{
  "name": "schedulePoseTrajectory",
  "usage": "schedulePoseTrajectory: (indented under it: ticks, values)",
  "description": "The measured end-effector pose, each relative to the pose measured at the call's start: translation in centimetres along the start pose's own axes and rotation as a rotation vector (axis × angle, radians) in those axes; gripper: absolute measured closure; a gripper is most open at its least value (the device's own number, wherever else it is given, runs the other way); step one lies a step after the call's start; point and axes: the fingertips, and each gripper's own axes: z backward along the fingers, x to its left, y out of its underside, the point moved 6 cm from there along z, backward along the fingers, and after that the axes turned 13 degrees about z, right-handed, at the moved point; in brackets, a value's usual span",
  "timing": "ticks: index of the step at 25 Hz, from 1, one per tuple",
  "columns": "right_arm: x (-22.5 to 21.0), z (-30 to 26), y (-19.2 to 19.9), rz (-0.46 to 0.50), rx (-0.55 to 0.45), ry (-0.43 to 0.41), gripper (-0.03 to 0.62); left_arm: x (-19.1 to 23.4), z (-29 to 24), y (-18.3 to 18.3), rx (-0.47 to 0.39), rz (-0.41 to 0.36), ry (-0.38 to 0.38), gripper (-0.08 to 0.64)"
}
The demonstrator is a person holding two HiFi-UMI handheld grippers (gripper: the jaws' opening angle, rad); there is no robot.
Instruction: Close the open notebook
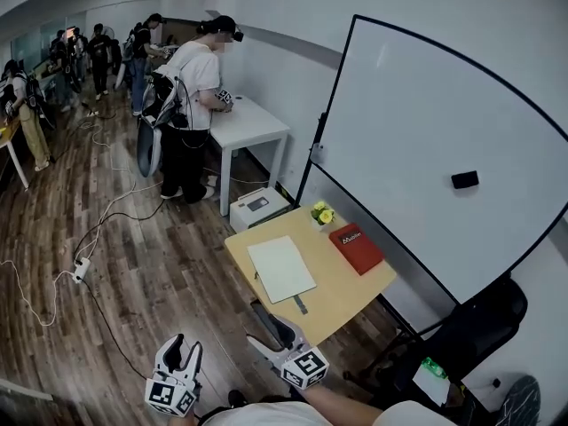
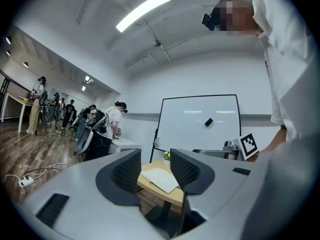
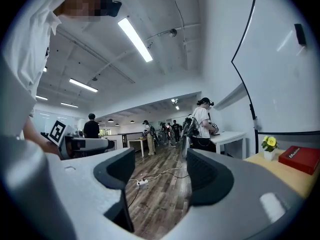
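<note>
At the far left a group of people (image 1: 98, 56) stands down the room. Cables run over the wood floor (image 1: 177, 273) to a power strip (image 1: 80, 270).

At the bottom left of the head view, the left gripper (image 1: 184, 351) is over the floor, short of the table and well apart from the notebook. In its own view its jaws are apart with nothing between them. The table and notebook show far off through the gap.

Further back a person (image 1: 191, 105) bends over a white table (image 1: 253, 127). A white box (image 1: 257, 207) sits on the floor between that table and the small wooden table (image 1: 346, 295).

The right gripper (image 1: 257, 324) is near the wooden table's near-left edge. Its jaws are also apart and empty. Its own view looks past the table, down the floor.

The notebook (image 1: 280, 269) lies open on the left half of the wooden table, a white page up, touched by neither gripper. A pen (image 1: 300, 304) lies just beside its near edge. At the back of the table stands a small pot of yellow flowers (image 1: 321, 213). Just right of it, a red book (image 1: 357, 248) lies flat, apart from the notebook.

Behind the table stands a whiteboard (image 1: 417, 122) with an eraser (image 1: 464, 179) stuck on it. A black chair (image 1: 484, 322) is at the bottom right.
</note>
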Motion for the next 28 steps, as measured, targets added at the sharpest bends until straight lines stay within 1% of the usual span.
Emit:
schedulePoseTrajectory:
  ticks: [2, 6, 8, 11, 16, 21, 24, 28]
  values:
    - [-0.7, -1.6, 0.2, -0.005, -0.003, 0.010, 0.264, 1.6, -1.3, -0.7, 0.001, -0.004, -0.003, 0.391]
    - [-2.3, -4.2, 0.4, -0.035, -0.003, 0.001, 0.264, 4.9, -3.5, -0.8, 0.015, 0.024, -0.022, 0.391]
    - [-3.3, -5.1, 1.1, -0.049, 0.007, 0.001, 0.264, 6.1, -4.5, -1.0, 0.029, 0.033, -0.029, 0.393]
    - [-5.1, -7.4, 2.3, -0.051, 0.005, 0.023, 0.264, 8.7, -6.6, -1.1, 0.026, 0.030, -0.032, 0.393]
    - [-9.3, -12.3, 4.0, -0.072, 0.005, 0.060, 0.264, 11.6, -11.9, -2.9, 0.038, -0.005, -0.012, 0.391]
    - [-13.5, -17.6, 4.1, -0.077, 0.000, 0.063, 0.264, 14.7, -18.1, -4.3, 0.084, -0.003, 0.008, 0.391]
    - [-16.2, -20.6, 4.2, -0.094, -0.001, 0.071, 0.264, 16.2, -22.2, -5.4, 0.117, -0.010, 0.035, 0.391]
    - [-19.4, -23.3, 4.9, -0.129, 0.005, 0.092, 0.264, 17.8, -27.3, -6.6, 0.167, -0.026, 0.076, 0.391]
